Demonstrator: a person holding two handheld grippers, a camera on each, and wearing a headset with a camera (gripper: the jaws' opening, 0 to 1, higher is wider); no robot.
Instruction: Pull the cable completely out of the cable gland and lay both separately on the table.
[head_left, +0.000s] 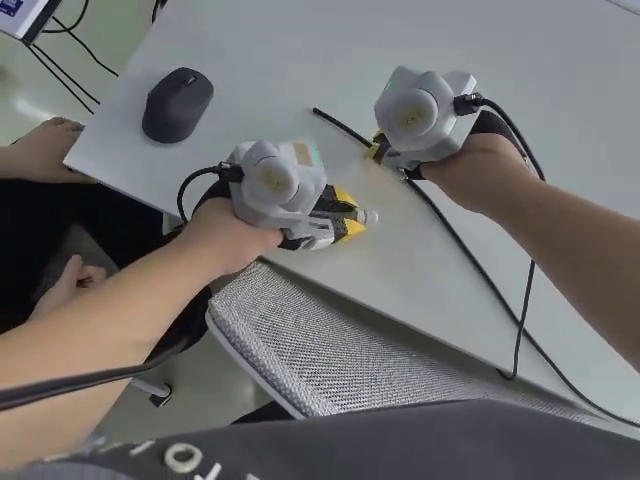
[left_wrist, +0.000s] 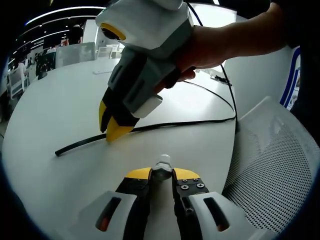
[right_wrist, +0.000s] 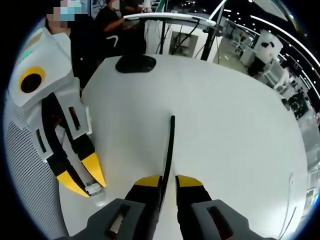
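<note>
Stretching across the near foreground of the head view, a chair back (head_left: 330, 350) of fine grey mesh is seen set close against the edge of the table (head_left: 300, 60), whose top is smooth, matt and white, with a rounded corner. Just past that edge the left gripper (head_left: 345, 218) is held low over the surface, and its yellow-tipped jaws are pressed together on the cable gland (head_left: 367, 216). In the left gripper view the gland (left_wrist: 162, 164) is shown as a small rounded fitting, pale at the top and grey below, poking out from between the tips. It is kept apart from the cable (head_left: 338, 124), with bare table between them.

A little farther in, the right gripper (head_left: 378, 150) is tilted down to the table, and its jaws are closed on the cable, a slim, straight black line whose free end is laid flat on the white top. A thin black cord (head_left: 470, 262) is trailed across the table beside the right forearm and dropped over the edge.

Farther off, a dark, oval mouse (head_left: 178, 103) with a matt shell is placed near the table's corner. Beyond it, in the right gripper view, more desks, seated people and long ceiling light strips are made out
</note>
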